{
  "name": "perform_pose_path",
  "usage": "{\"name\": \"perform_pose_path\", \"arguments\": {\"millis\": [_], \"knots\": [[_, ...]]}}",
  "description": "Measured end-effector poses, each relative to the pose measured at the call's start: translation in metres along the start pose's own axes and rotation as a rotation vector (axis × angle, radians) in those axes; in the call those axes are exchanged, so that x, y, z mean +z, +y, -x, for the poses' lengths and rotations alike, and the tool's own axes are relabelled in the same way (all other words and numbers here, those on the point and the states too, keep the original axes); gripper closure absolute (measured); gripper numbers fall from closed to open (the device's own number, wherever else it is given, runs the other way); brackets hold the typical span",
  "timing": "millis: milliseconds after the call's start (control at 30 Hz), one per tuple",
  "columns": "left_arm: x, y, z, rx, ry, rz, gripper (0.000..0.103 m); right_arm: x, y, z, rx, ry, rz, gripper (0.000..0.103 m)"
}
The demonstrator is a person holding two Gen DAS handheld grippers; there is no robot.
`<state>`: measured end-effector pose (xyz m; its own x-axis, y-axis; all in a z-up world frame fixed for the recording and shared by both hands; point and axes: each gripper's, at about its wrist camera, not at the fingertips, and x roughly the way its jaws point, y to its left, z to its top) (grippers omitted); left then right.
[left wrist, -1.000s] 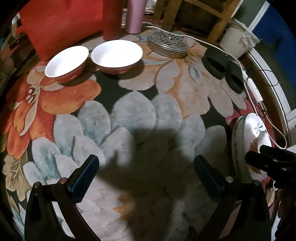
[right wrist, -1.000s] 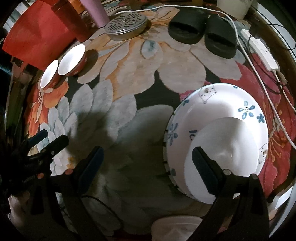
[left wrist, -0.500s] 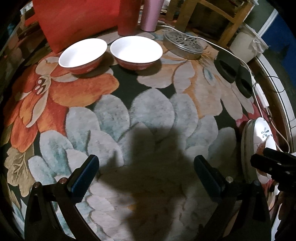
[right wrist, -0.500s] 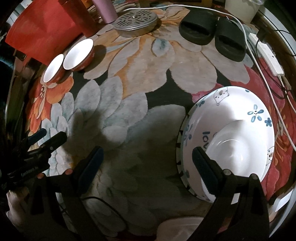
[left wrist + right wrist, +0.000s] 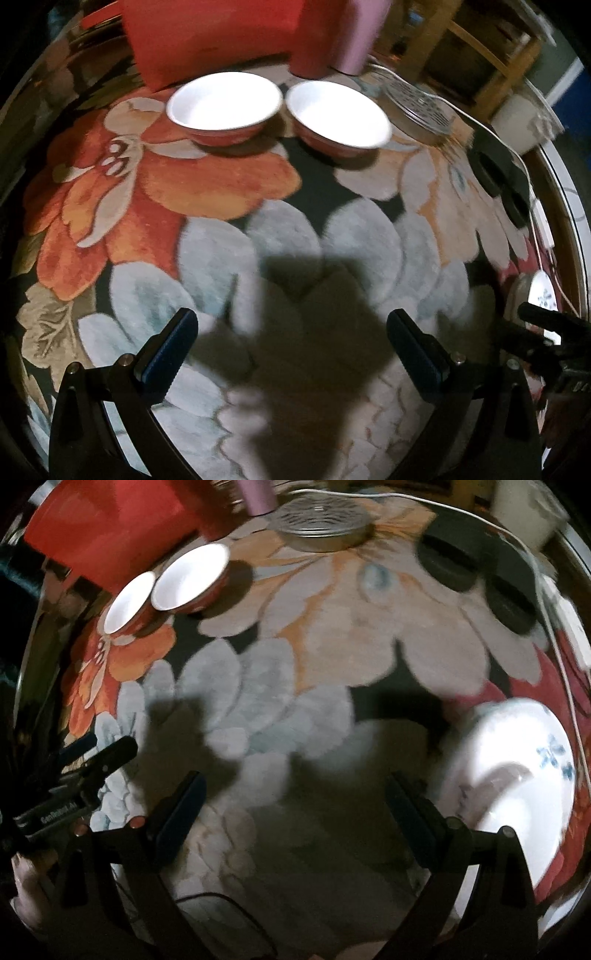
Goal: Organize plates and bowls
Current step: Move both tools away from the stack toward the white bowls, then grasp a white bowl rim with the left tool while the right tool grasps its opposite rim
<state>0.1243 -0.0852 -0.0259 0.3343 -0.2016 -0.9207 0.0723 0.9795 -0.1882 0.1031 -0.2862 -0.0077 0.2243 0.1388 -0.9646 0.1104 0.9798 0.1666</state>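
Two red bowls with white insides stand side by side on the flowered rug: the left bowl (image 5: 223,105) (image 5: 129,602) and the right bowl (image 5: 338,114) (image 5: 190,578). My left gripper (image 5: 291,332) hangs open and empty over the rug, well short of them. A white plate with blue flowers (image 5: 513,779) (image 5: 541,295) lies at the right, a smaller white plate resting in it. Beside its left rim my right gripper (image 5: 295,797) stands open, holding nothing. Each gripper shows at the edge of the other's view.
A red cushion (image 5: 214,37), a red cup (image 5: 314,40) and a pink cup (image 5: 360,35) stand behind the bowls. A perforated metal lid (image 5: 419,105), black slippers (image 5: 476,576), a white cable (image 5: 513,147) and power strip lie at the right. A hand (image 5: 29,878) holds the left gripper.
Both grippers have moved forward and leftward over the rug. The bowls now sit nearer in the left wrist view; the plate has slid rightward out from between the right gripper's fingers.
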Motion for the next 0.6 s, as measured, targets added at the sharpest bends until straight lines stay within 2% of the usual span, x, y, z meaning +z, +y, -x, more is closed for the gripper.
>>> {"name": "perform_pose_path", "arguments": {"millis": [133, 367, 600], "knots": [[0.011, 0.026, 0.002, 0.028, -0.019, 0.058, 0.001, 0.031, 0.017, -0.020, 0.072, 0.032, -0.004, 0.006], [0.032, 0.066, 0.004, 0.056, -0.049, 0.178, 0.001, 0.096, 0.031, -0.034, 0.133, -0.059, -0.043, 0.006], [0.028, 0.078, -0.001, 0.062, -0.038, 0.216, 0.001, 0.134, 0.033, -0.081, 0.194, -0.010, -0.269, 0.009]]}}
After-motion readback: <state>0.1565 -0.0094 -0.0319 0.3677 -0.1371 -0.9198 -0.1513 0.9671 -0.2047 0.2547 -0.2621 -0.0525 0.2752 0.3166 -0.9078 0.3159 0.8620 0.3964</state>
